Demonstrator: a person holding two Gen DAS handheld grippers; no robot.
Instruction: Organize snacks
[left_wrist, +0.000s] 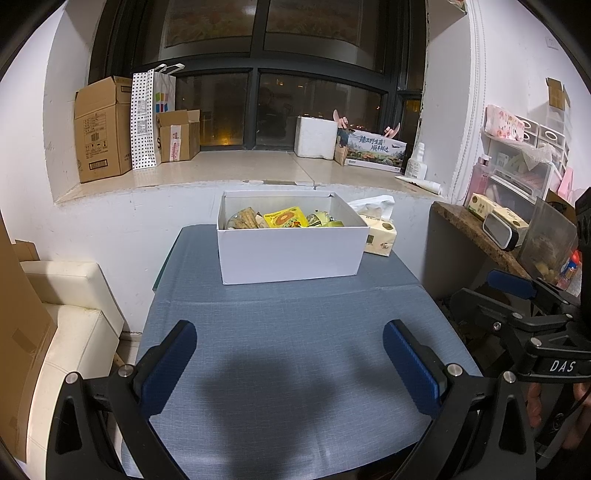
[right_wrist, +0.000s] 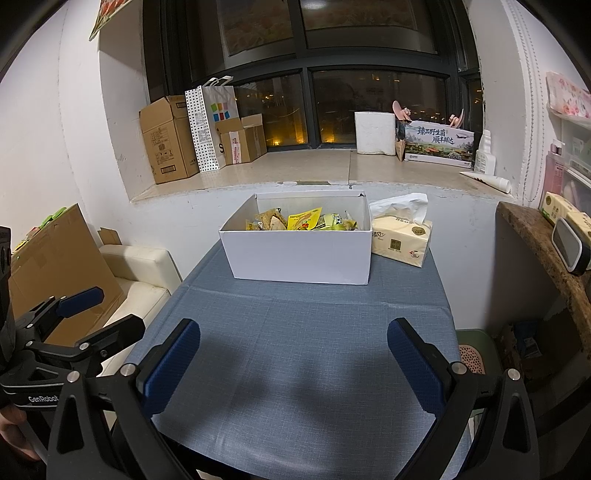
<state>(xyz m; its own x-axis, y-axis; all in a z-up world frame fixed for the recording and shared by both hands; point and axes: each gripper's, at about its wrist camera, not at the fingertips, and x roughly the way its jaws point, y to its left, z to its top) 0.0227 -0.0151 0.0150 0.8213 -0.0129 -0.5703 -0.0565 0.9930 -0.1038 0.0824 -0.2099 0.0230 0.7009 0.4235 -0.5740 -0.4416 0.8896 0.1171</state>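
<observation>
**Both grippers idling wide, box loaded**

Left gripper (left_wrist: 290, 363) and right gripper (right_wrist: 293, 363) hovering spread and empty at lower frame over blue tablecloth (left_wrist: 295, 325). Snack packets (left_wrist: 286, 218) sitting inside white box (left_wrist: 291, 251), frame centre, likely already gathered; tissue pack (right_wrist: 402, 236) touching its right side.

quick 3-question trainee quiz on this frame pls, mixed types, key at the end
1. True or false: both tools, left and right, are open and hold nothing.
2. Where are the snacks now?
A. spread on the table
B. in the white box
C. on the windowsill
3. Fill in: the tissue pack sits just to the ____ of the box, on the table.

Key:
1. True. Each tool's jaws are spread wide above bare cloth.
2. B
3. right
</observation>
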